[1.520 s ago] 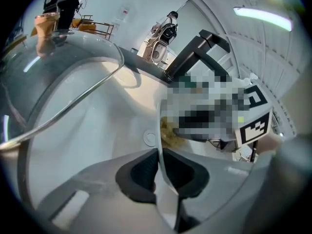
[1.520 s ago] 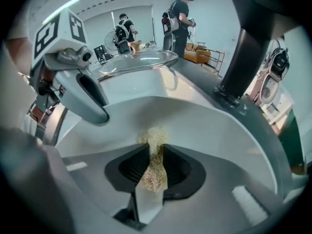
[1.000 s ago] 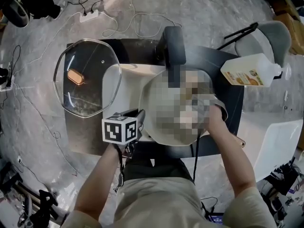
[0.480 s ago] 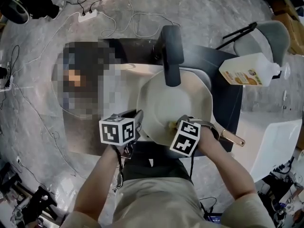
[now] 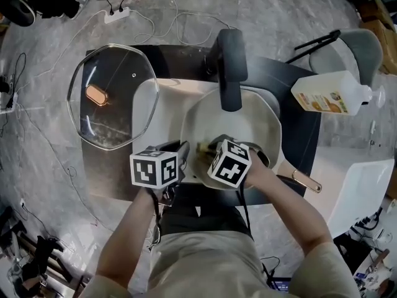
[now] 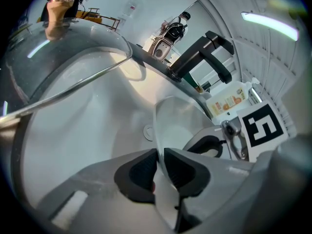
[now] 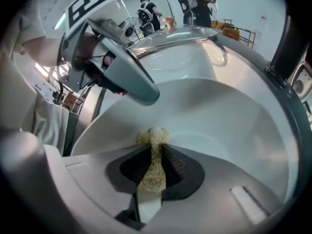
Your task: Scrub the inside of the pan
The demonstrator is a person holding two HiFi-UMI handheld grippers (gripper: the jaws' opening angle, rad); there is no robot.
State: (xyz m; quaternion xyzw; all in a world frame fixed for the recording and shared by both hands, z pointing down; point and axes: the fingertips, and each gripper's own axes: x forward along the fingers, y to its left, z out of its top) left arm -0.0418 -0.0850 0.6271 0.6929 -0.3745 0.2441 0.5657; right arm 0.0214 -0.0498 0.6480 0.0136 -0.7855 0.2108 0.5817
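Note:
A white pan (image 5: pixel 248 120) sits in the white sink (image 5: pixel 166 104), below the black faucet (image 5: pixel 229 67). My left gripper (image 5: pixel 184 158) is shut on the pan's near-left rim (image 6: pixel 163 126); in the left gripper view its pads (image 6: pixel 183 167) clamp the thin wall. The right gripper (image 5: pixel 208 149) is inside the pan close to the left one, pointing steeply down. It is shut on a yellow scrub sponge (image 7: pixel 152 136), whose tip presses on the pan's inner wall (image 7: pixel 229 121). In the head view the sponge (image 5: pixel 203 146) peeks out beside the marker cube.
A glass lid (image 5: pixel 111 98) lies over the left of the sink. A soap bottle (image 5: pixel 329 92) lies on the dark counter at the right. The pan's handle (image 5: pixel 305 180) sticks out to the lower right. Cables (image 5: pixel 142 23) trail on the floor beyond.
The right gripper has swept with the sponge from the right of the pan to its near-left side, beside the left gripper. The left gripper has kept its hold on the rim.

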